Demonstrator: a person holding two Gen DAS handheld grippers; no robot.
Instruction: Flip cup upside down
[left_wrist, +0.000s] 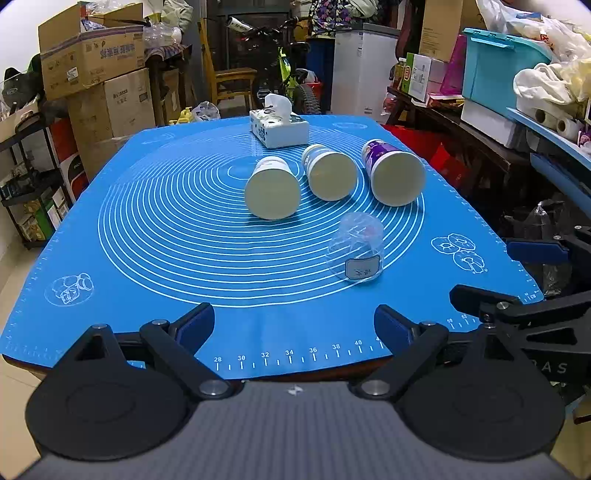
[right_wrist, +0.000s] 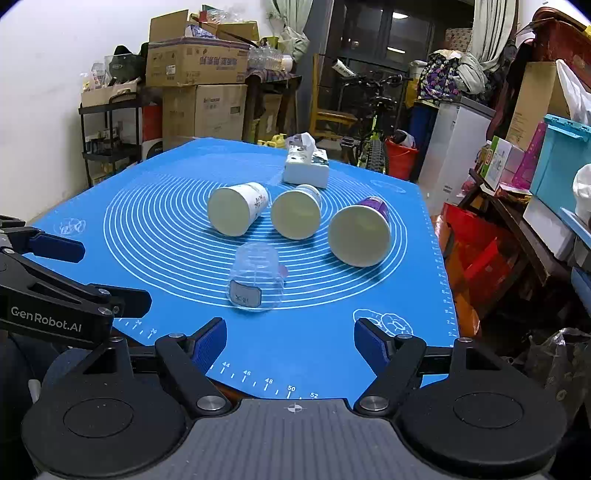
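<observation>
A clear plastic cup (left_wrist: 355, 251) with a grey label stands mouth down on the blue mat (left_wrist: 147, 240), near the front right; in the right wrist view the cup (right_wrist: 255, 275) is just ahead of my gripper. Three paper cups lie on their sides behind it: left (left_wrist: 272, 188), middle (left_wrist: 328, 173), purple right (left_wrist: 393, 173); they also show in the right wrist view, left (right_wrist: 234, 208), middle (right_wrist: 295, 212), right (right_wrist: 360, 230). My left gripper (left_wrist: 294, 326) is open and empty over the mat's front edge. My right gripper (right_wrist: 290, 341) is open and empty.
A tissue box (left_wrist: 279, 127) stands at the back of the mat, also seen in the right wrist view (right_wrist: 306, 164). The right gripper shows at the right edge of the left wrist view (left_wrist: 517, 306). Cardboard boxes (left_wrist: 92, 48), a bicycle and loaded shelves surround the table.
</observation>
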